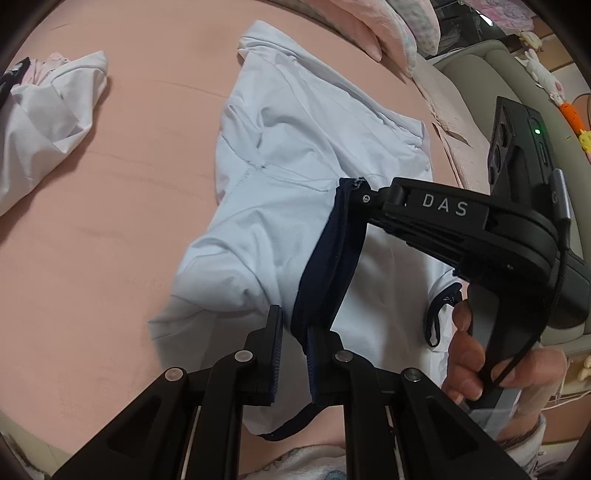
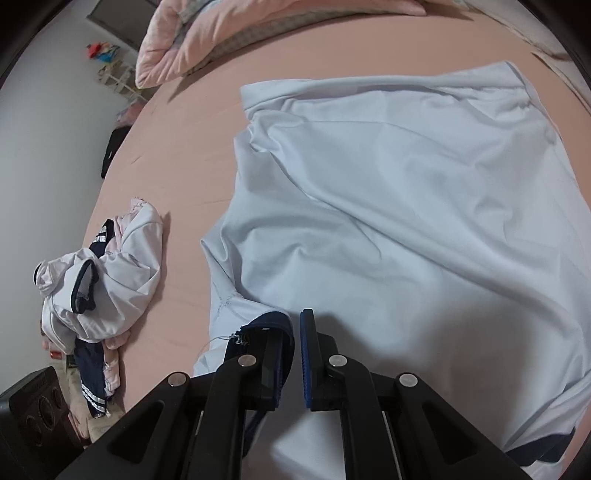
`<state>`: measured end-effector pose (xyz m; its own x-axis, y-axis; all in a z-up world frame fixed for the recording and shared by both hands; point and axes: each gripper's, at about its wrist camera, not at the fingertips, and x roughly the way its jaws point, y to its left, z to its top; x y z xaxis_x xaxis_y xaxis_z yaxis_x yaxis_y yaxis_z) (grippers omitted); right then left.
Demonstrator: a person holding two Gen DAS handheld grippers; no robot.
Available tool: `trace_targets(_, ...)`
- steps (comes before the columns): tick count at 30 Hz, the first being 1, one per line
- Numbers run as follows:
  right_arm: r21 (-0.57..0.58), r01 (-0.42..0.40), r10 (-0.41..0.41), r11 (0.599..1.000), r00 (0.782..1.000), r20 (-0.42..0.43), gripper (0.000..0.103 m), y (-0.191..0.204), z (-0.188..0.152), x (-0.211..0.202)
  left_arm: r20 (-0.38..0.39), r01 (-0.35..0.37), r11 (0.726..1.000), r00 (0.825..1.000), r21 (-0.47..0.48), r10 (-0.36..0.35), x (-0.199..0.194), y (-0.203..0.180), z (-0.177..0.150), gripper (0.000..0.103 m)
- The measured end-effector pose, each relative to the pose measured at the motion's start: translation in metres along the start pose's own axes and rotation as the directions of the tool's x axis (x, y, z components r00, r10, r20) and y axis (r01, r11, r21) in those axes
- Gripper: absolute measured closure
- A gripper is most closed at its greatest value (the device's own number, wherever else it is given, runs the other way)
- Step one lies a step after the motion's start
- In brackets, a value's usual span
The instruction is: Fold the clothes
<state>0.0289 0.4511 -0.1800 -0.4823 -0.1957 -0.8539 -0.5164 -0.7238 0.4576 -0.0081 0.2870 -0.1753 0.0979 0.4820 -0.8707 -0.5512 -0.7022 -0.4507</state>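
Note:
A pale blue-white shirt (image 1: 280,155) (image 2: 406,206) lies spread on the pink bed sheet (image 1: 110,221) (image 2: 177,147). Its navy band (image 1: 328,258) (image 2: 266,321) is raised off the shirt and stretched between both grippers. In the left wrist view, my left gripper (image 1: 293,328) holds the band's near end against its right finger, with a narrow gap showing. My right gripper (image 1: 360,195) (image 2: 293,332) pinches the far end; a hand (image 1: 472,362) holds its handle. A second navy-trimmed edge (image 1: 439,317) shows near that hand.
A crumpled pile of white, pink and navy clothes (image 1: 48,122) (image 2: 103,280) sits on the bed to the left. A pink quilt (image 2: 192,40) (image 1: 369,29) lies at the far end. A black speaker box (image 2: 33,410) stands beside the bed.

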Motion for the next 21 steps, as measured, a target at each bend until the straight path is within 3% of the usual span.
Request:
trace_targets(1, 0.003, 0.008, -0.008, 1.0, 1.0, 0.002, 0.096, 0.0, -0.001, -0.002, -0.002, 0.001, 1.0, 1.0, 0.004, -0.001, 0.001, -0.002, 0.0, 0.093)
trace_targets(3, 0.012, 0.035, -0.035, 0.999, 0.999, -0.009, 0.081, -0.001, -0.003, -0.005, -0.005, 0.003, 1.0, 1.0, 0.011, -0.003, 0.003, -0.005, 0.001, 0.093)
trace_targets(4, 0.019, 0.048, -0.048, 0.999, 0.999, -0.006, 0.064, -0.003, -0.004, -0.008, -0.007, 0.004, 1.0, 1.0, 0.015, -0.004, 0.004, -0.006, 0.001, 0.093)
trace_targets(5, 0.026, 0.061, -0.061, 0.998, 0.998, 0.0, 0.055, -0.004, -0.006, -0.012, -0.009, 0.005, 1.0, 1.0, 0.019, -0.005, 0.005, -0.008, 0.001, 0.093)
trace_targets(13, 0.084, 0.033, -0.037, 0.996, 0.999, 0.04, 0.055, -0.023, -0.013, -0.044, -0.048, 0.023, 0.999, 0.999, 0.048, -0.021, 0.016, -0.022, -0.003, 0.093)
trace_targets(21, -0.066, 0.014, -0.014, 0.998, 1.0, -0.002, 0.055, 0.016, -0.016, -0.036, -0.013, 0.005, 0.999, 1.0, 0.044, -0.004, -0.005, -0.017, -0.002, 0.093)
